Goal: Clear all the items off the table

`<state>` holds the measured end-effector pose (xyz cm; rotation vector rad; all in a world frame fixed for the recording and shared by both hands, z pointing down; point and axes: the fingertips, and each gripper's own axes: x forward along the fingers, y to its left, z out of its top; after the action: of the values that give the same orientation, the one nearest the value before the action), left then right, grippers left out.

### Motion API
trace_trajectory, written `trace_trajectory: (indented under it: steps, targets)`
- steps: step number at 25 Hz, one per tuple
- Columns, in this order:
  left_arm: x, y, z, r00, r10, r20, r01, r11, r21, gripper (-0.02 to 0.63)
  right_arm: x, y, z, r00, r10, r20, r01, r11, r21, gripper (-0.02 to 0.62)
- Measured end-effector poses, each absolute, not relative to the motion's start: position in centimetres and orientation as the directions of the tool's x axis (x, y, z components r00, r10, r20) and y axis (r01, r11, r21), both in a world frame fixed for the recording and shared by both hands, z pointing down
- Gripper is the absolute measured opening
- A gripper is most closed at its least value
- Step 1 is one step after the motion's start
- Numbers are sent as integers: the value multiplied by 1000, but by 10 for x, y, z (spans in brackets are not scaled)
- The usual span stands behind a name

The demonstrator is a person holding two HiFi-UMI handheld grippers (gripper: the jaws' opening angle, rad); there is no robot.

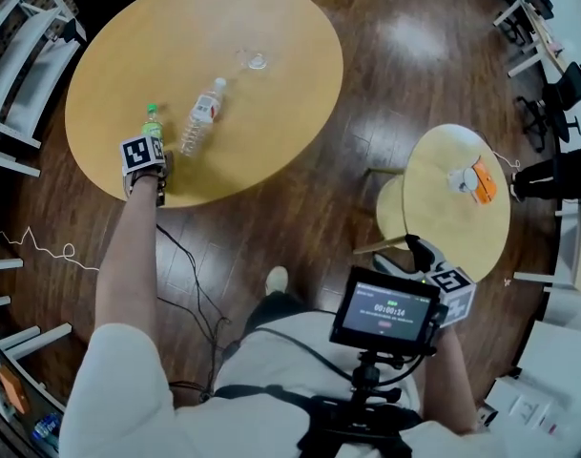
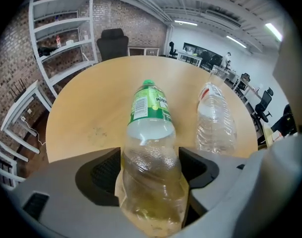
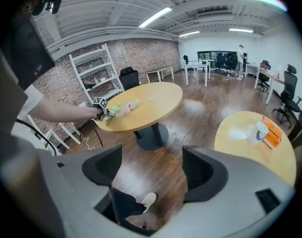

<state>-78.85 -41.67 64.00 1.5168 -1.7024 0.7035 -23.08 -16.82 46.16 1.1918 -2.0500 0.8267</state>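
Left gripper (image 2: 150, 171): jaws wide, straddling the clear plastic bottle with the green label and cap (image 2: 150, 114). Pads sit just beside its lower sides, with no visible squeeze. That bottle stands with a little yellowish liquid in its base, near the near-left rim of the large round wooden table (image 1: 300, 113). Just to its right a clear plastic water bottle with a white cap (image 1: 202, 114) lies on its side, cap pointing far, close enough to crowd the right jaw's side. Further off, a small clear object (image 1: 255, 62) sits near the far middle of the top; too small to identify. Bare wood runs left of the green-label bottle out to the rim. White metal shelving (image 2: 61, 38) stands beyond the left edge. Right gripper (image 3: 151, 170): jaws apart, nothing between them, hanging over the dark wood floor well apart from the big table. It is near the small round wooden table (image 1: 443, 227), which carries a white cup (image 1: 461, 179) and an orange item (image 1: 483, 181).
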Motion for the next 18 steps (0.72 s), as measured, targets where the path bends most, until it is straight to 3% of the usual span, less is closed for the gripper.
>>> trace_trajectory:
  steps: [5,13,17,18]
  targets:
    - [-788,-419,630,-23,-595,804,-991,123,62,405,-219,-158,462,-393,-520,759,-902,377,-209,388]
    - [-775,-402,594,-59,-639,767,-996,91,-1,405,-196,-153,460,-381,-562,734,-912,357,-200,389]
    - [-809,-365,539,-338,-673,658,-938,180,-297,405,-175,-149,451,-383,-602,701,-915,350,-199,388]
    - [-804,-358,529,-350,-692,631,-931,182,-317,405,-167,-144,447,-376,-615,693,-920,339,-199,388]
